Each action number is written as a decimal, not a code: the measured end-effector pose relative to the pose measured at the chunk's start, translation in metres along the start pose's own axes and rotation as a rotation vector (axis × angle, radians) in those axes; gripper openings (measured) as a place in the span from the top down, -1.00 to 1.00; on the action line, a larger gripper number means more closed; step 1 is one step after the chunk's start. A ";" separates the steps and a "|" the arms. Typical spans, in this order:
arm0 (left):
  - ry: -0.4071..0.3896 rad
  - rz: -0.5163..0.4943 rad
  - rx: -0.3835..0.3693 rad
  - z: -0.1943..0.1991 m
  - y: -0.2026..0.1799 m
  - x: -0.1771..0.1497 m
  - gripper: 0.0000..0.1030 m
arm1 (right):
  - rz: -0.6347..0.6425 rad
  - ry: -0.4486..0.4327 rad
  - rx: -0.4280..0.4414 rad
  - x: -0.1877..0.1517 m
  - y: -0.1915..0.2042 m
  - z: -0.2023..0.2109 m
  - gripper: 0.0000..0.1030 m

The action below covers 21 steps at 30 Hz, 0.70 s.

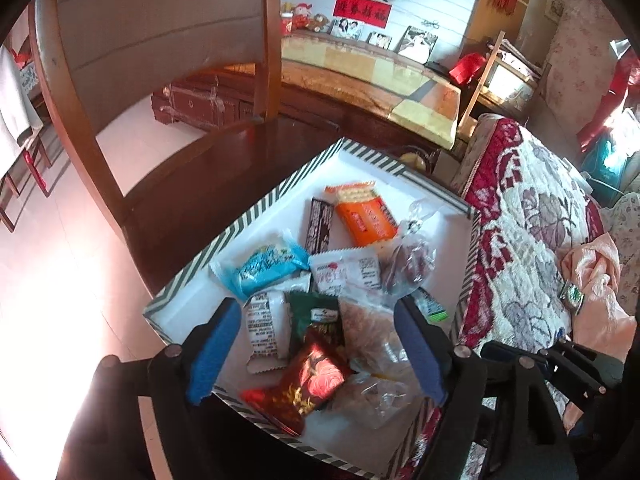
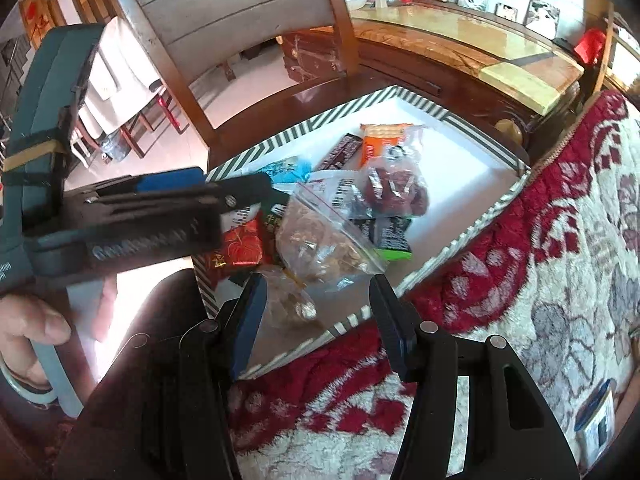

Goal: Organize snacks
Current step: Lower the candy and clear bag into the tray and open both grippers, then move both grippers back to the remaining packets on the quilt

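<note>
A white box with a striped rim [image 1: 256, 208] [image 2: 492, 208] holds several snacks: an orange cracker pack [image 1: 366, 216] [image 2: 380, 142], a blue packet [image 1: 266, 266], a dark chocolate bar [image 1: 319, 224], a red packet [image 1: 308, 384] [image 2: 240, 246], a clear zip bag of nuts [image 1: 372, 332] [image 2: 320, 240] and a bag of red dates [image 1: 408, 264] [image 2: 396, 190]. My left gripper [image 1: 316, 344] is open above the near snacks, empty. My right gripper [image 2: 316, 320] is open at the box's near edge, empty. The left gripper also shows in the right wrist view [image 2: 224, 188].
The box sits on a dark wooden chair seat [image 1: 224, 168]. The chair back [image 1: 160, 20] rises behind. A red floral quilt [image 1: 532, 232] [image 2: 520, 280] lies to the right. A long cabinet with photos [image 1: 368, 72] stands beyond.
</note>
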<state>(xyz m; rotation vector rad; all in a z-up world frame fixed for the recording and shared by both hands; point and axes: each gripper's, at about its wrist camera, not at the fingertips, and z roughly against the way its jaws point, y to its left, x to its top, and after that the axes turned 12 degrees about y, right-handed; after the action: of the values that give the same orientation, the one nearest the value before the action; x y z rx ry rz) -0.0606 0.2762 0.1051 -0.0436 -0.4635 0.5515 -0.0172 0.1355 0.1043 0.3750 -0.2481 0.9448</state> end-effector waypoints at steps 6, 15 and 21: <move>-0.023 -0.031 -0.008 0.010 -0.017 0.000 -0.61 | -0.055 0.000 -0.006 -0.013 -0.019 0.007 -0.04; -0.013 -0.125 -0.050 0.013 -0.060 -0.008 -0.63 | -0.145 0.010 -0.026 -0.046 -0.052 0.014 -0.05; 0.029 -0.210 -0.085 0.004 -0.100 -0.018 -0.64 | -0.222 0.009 -0.047 -0.076 -0.084 0.023 -0.05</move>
<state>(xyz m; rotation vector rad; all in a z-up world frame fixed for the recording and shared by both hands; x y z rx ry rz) -0.0264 0.1814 0.1170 -0.0829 -0.4564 0.3250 0.0085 0.0255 0.0799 0.3468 -0.2153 0.7214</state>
